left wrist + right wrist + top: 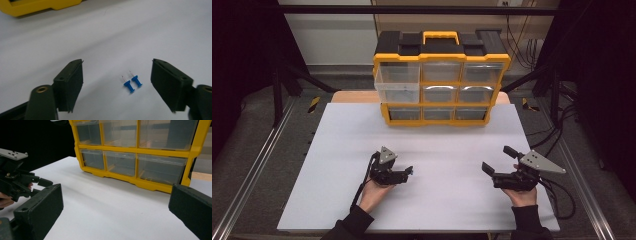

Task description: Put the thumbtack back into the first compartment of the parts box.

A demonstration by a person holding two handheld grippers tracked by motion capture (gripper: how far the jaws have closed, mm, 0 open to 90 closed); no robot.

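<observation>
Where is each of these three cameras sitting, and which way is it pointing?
High view: above the person's side, looking forward and down on the white table and yellow drawer organizer; both hands and grippers show.
Left gripper view: rides the left gripper, looking down between its open fingers at two blue pushpins.
Right gripper view: rides the right gripper, looking level at the organizer; its fingers show.
Shared: the high and right gripper views both show the left gripper and the organizer.
</observation>
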